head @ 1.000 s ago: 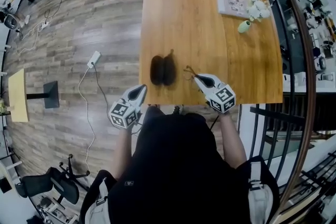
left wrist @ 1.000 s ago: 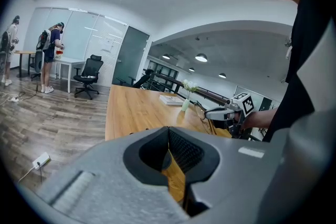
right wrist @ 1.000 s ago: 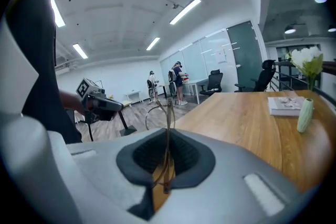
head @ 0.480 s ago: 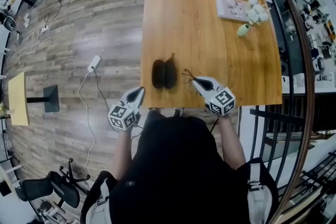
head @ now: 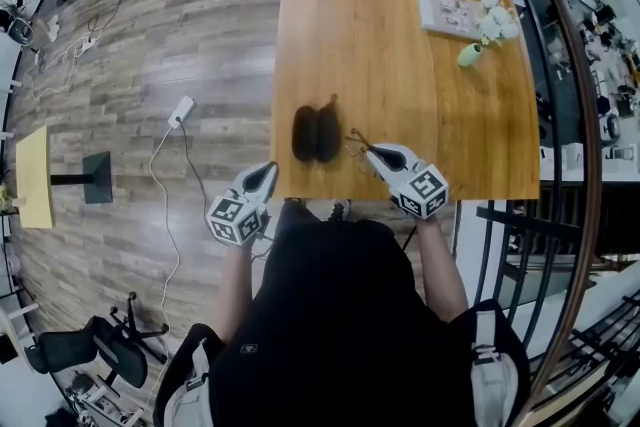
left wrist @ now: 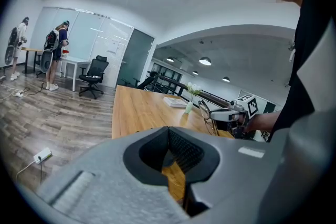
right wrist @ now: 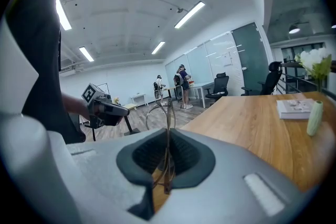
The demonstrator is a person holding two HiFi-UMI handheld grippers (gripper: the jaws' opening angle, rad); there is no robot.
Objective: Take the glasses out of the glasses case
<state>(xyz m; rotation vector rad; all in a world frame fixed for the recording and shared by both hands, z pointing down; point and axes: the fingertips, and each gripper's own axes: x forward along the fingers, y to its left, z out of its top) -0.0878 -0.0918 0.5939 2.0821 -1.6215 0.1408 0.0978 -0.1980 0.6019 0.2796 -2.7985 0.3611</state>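
Note:
The dark glasses case (head: 313, 133) lies open and flat near the front edge of the wooden table (head: 400, 65). Just right of it my right gripper (head: 368, 151) is shut on the thin-framed glasses (head: 354, 139), which are out of the case and stick up from the jaws. In the right gripper view the wire frame (right wrist: 167, 113) runs upright through my right gripper (right wrist: 167, 157). My left gripper (head: 268, 170) hangs off the table's front left corner, shut with nothing in it. The left gripper view shows the glasses (left wrist: 207, 115) beyond my left gripper (left wrist: 176, 165).
A book (head: 448, 8) and a small vase of white flowers (head: 470, 50) stand at the table's far right. A railing (head: 560, 115) runs along the right. A power strip (head: 180, 111) lies on the wood floor to the left. People stand far off by desks (left wrist: 55, 50).
The right gripper with the glasses has shifted slightly toward the case. The left gripper stays where it was.

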